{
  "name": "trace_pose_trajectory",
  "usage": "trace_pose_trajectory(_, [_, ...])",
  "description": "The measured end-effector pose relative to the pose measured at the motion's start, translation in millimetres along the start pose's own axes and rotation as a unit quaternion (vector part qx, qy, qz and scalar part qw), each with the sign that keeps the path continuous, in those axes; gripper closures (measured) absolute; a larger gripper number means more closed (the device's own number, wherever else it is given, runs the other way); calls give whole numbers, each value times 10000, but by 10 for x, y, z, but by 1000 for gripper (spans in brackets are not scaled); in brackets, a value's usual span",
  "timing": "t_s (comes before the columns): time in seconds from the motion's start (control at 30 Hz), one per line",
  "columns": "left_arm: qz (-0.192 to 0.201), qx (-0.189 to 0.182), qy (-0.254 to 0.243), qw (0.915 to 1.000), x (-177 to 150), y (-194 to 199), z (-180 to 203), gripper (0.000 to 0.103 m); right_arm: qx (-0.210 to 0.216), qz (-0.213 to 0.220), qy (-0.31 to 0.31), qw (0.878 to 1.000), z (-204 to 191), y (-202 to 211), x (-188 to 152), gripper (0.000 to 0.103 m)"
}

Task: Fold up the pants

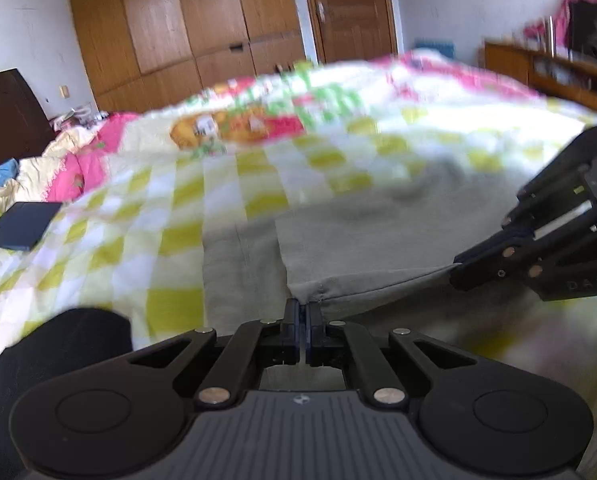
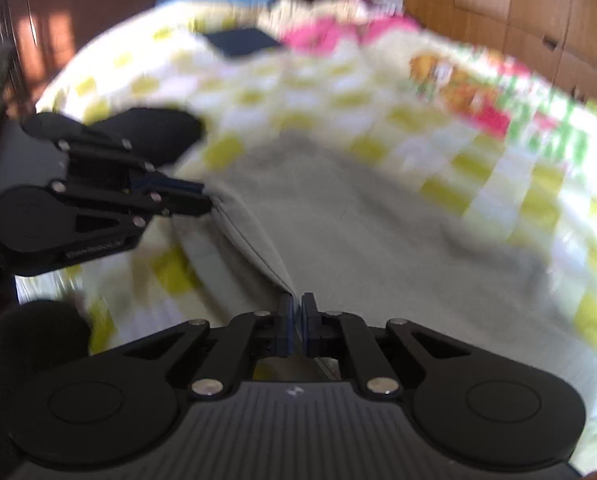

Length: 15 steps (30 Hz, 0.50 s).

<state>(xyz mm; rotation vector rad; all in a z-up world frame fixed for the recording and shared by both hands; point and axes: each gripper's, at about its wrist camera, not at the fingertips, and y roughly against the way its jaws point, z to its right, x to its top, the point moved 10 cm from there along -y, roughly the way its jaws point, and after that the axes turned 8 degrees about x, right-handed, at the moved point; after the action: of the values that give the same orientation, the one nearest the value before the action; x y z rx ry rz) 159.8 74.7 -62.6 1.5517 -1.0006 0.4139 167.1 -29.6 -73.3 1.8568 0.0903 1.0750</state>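
On the bed [image 1: 146,216], over the checkered quilt, grey pants [image 1: 358,248] lie partly spread. Left gripper [image 1: 302,308] fingers clamped on a hem edge; right gripper [image 2: 297,304] fingers pinched on the same edge further along, cloth lifted taut between them. Step looks like the fold carry-over. Next move likely needs both raised evenly, swept across, then released. Blurred frames.

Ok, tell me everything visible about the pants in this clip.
The pants are plain grey-green soft cloth with a stitched hem, lying spread on a yellow-checked bedspread. Their near edge is lifted and stretched: the left tool is shut on one corner, the right tool on the other. The far part lies crumpled; blur hides details.
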Motion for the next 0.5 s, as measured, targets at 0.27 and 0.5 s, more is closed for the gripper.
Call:
trace_pose_trajectory(0.27, [-145, 43, -70, 9999, -135, 5, 11, 70, -140, 315, -718, 9968, 299, 462, -173, 54])
trace_pose_trajectory(0.5, [21, -77, 409, 9991, 75, -24, -72, 50, -1184, 567, -2479, 9599, 1245, 1195, -806, 54])
